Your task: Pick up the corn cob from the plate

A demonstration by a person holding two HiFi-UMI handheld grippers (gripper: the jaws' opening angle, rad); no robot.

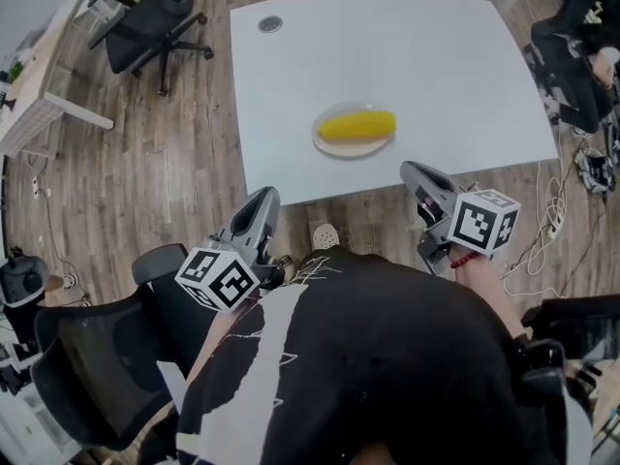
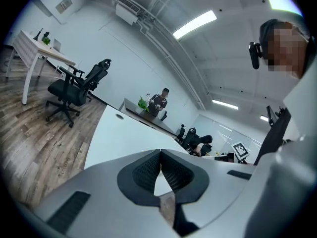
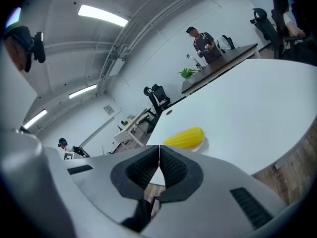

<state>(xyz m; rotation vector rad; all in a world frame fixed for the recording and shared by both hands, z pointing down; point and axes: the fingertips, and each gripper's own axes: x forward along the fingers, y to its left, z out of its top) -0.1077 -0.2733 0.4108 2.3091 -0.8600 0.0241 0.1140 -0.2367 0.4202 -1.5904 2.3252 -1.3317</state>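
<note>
A yellow corn cob (image 1: 357,125) lies on a small pale plate (image 1: 353,147) near the front edge of the white table (image 1: 407,56). In the right gripper view the corn cob (image 3: 185,138) shows just beyond the jaws, lying on the plate (image 3: 200,144). My right gripper (image 1: 412,171) is shut and empty, short of the table's front edge, right of the plate. My left gripper (image 1: 266,200) is shut and empty too, off the table's front left corner. In the left gripper view the left gripper (image 2: 161,155) points across the table, and the corn is not seen there.
A round cable port (image 1: 270,24) sits at the table's far left. A black office chair (image 1: 155,27) stands on the wood floor to the left, another chair (image 1: 97,356) is close behind me, and cables (image 1: 557,211) lie right of the table.
</note>
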